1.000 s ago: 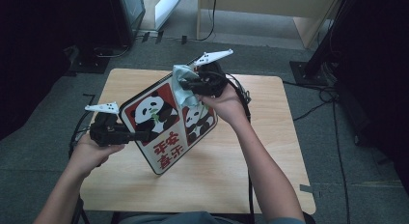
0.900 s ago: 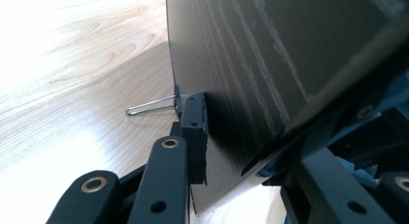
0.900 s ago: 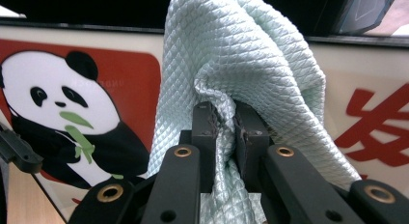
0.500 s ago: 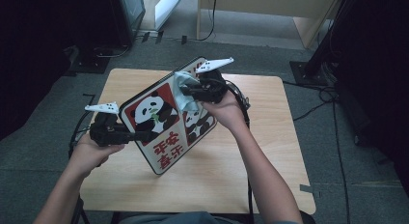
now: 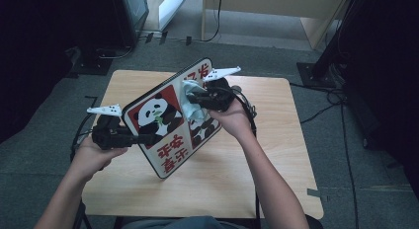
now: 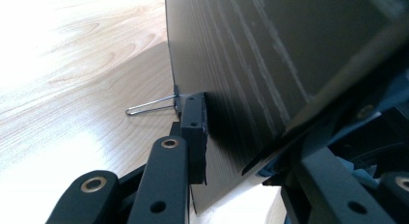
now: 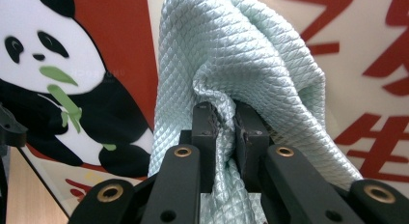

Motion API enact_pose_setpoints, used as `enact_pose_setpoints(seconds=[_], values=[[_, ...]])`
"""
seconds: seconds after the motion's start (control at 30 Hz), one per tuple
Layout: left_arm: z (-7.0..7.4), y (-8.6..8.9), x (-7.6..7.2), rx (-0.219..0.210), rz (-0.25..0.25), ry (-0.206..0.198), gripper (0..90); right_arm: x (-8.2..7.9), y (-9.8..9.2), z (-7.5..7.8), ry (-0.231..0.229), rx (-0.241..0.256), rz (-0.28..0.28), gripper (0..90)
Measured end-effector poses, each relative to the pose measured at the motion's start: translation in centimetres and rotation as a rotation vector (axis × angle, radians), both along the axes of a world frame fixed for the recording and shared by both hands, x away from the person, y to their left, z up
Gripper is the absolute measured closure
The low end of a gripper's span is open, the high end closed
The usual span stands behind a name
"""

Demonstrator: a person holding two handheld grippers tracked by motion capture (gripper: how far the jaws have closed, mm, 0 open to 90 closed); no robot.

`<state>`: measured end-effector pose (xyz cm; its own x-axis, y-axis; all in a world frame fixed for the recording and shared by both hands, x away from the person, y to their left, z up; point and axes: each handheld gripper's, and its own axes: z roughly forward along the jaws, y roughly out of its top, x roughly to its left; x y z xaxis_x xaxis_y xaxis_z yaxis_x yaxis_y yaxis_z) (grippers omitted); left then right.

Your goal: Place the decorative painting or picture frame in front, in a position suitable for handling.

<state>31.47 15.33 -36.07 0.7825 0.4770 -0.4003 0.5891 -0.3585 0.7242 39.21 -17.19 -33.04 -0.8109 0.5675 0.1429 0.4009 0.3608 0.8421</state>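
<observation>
The panda sign point(image 5: 168, 121) is held tilted above the table point(image 5: 276, 155), its left edge clamped by the left gripper point(image 5: 148, 138). The cloth point(image 7: 231, 64) is pinched by the right gripper point(image 7: 224, 132) against the sign's face. The sign's back is partly cut off.

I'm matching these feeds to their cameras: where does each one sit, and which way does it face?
High view: above the person's side, looking down on the table; forearms, both grippers.
Left gripper view: on the left gripper, facing the sign's dark back; its jaws clamp the edge.
Right gripper view: on the right gripper, facing the printed front; jaws pinch a cloth.
Shared: the sign.
</observation>
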Motion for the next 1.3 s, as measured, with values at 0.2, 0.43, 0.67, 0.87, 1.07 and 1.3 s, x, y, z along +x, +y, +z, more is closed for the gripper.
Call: enact_pose_setpoints(seconds=[0.2, 0.43, 0.67, 0.87, 1.07, 1.3], values=[[0.0, 0.0, 0.0, 0.0, -0.001, -0.001, 71.3, -0.2, -0.2, -0.9, 0.012, 0.006, -0.002, 81.2], [0.0, 0.0, 0.0, -0.001, -0.002, -0.002, 71.2, -0.3, -0.4, -1.9, 0.022, 0.005, 0.0, 81.2], [0.0, 0.0, 0.0, 0.001, -0.004, -0.004, 71.2, -0.5, -0.6, -2.7, 0.027, 0.007, 0.001, 81.1], [0.0, 0.0, 0.0, 0.001, -0.004, -0.004, 71.1, -0.7, -0.8, -3.7, 0.044, 0.008, -0.001, 81.2], [0.0, 0.0, -0.1, 0.001, -0.004, -0.006, 71.1, -1.0, -0.9, -4.7, 0.055, -0.004, -0.001, 81.1], [0.0, -0.1, -0.1, 0.003, -0.003, -0.007, 71.0, -1.2, -1.0, -5.7, 0.062, -0.014, -0.002, 81.1]])
